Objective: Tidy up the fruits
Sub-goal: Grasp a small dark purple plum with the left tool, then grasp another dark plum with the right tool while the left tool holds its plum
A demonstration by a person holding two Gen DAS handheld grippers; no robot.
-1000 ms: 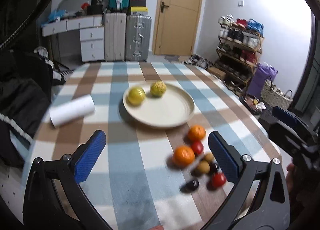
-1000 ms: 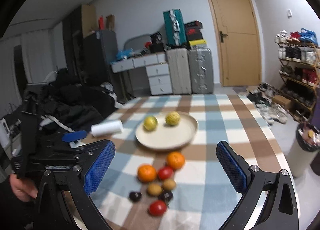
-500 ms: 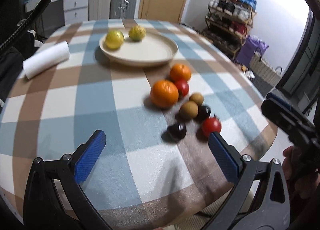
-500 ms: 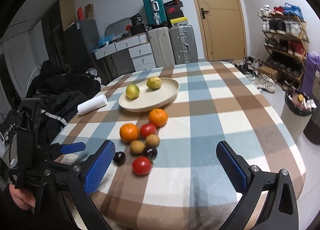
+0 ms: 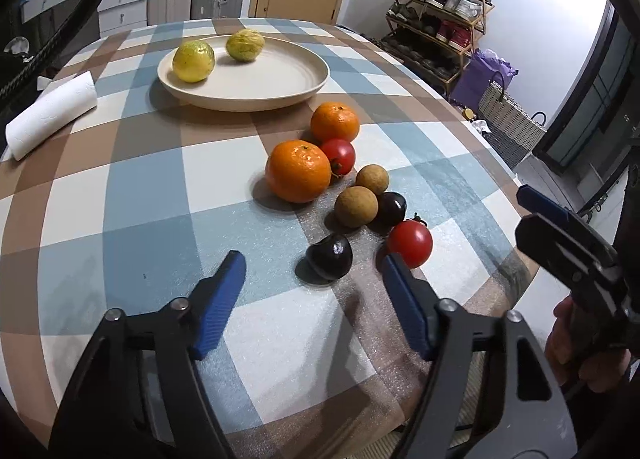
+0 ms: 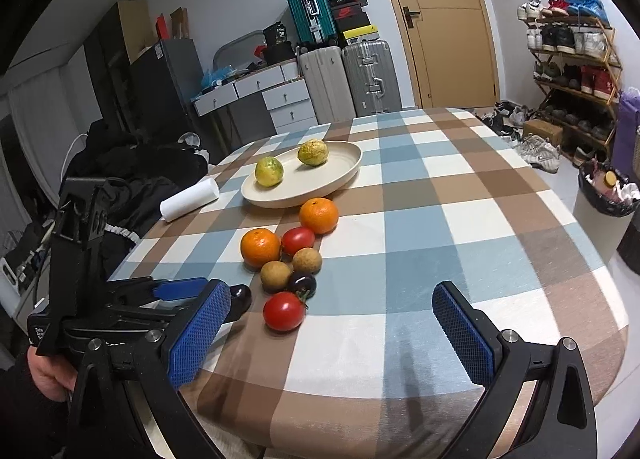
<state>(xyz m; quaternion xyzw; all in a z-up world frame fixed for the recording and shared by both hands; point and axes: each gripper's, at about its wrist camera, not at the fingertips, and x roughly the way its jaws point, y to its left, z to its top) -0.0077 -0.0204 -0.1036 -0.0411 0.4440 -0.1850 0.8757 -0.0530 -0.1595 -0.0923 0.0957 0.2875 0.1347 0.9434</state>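
Note:
A beige plate [image 5: 320, 75] holds two yellow-green fruits [image 5: 193, 60] [image 5: 245, 44]. In front of it on the checked cloth lie two oranges [image 5: 298, 171] [image 5: 335, 122], two red tomatoes [image 5: 338, 155] [image 5: 410, 242], two brown longans [image 5: 356, 206] [image 5: 372, 179] and two dark plums [image 5: 330, 256] [image 5: 391, 208]. My left gripper [image 5: 313, 263] is open, low over the table, its blue fingertips flanking the nearer dark plum without touching it. My right gripper [image 6: 331, 293] is open and holds nothing, just short of the near tomato [image 6: 284, 311]; the plate [image 6: 352, 167] sits beyond.
A white paper towel roll [image 5: 52, 115] lies left of the plate. The round table's edge [image 5: 516, 259] falls off close to the right of the fruit. A person's hand [image 5: 580, 343] holds the right gripper there. Suitcases [image 6: 368, 75], a shoe rack [image 6: 572, 71] and a bin [image 6: 604, 195] stand around.
Both grippers came down and forward toward the fruit cluster. The left gripper's jaws narrowed and now bracket the near dark plum. The fruit has not moved.

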